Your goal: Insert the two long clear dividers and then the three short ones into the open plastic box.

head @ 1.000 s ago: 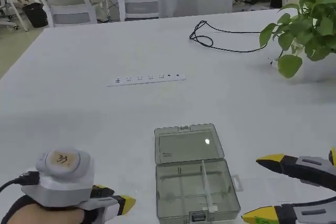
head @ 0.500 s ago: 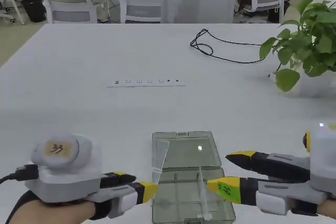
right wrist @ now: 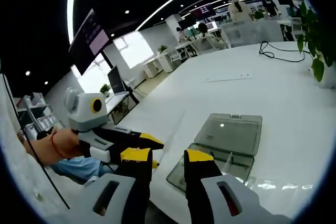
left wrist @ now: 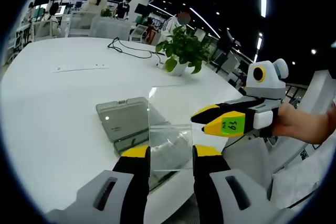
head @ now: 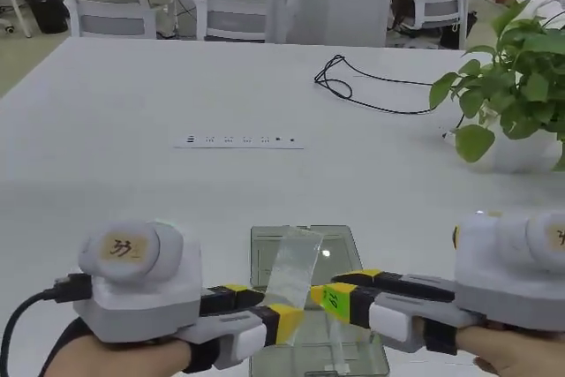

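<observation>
The open clear plastic box (head: pixel 340 249) lies at the near table edge, lid flat behind it, also seen in the left gripper view (left wrist: pixel 123 124) and the right gripper view (right wrist: pixel 231 129). One long divider (head: pixel 335 342) stands inside the tray. My left gripper (head: pixel 260 305) (left wrist: pixel 172 153) is shut on another clear divider (head: pixel 296 267) (left wrist: pixel 168 129), gripping its two side edges and holding it upright above the box. My right gripper (head: pixel 346 286) (right wrist: pixel 167 157) (left wrist: pixel 215 120) hovers just right of that sheet. It is open, with nothing between its fingers.
A white power strip (head: pixel 238 140) lies mid-table and a black cable (head: pixel 353 86) coils beyond it. At the right edge stands a potted plant (head: pixel 512 86). Chairs (head: pixel 327 11) line the far side of the table.
Both grippers have come in from the sides to meet above the box. The left one has raised the clear divider higher. The right one has moved left, close to the sheet.
</observation>
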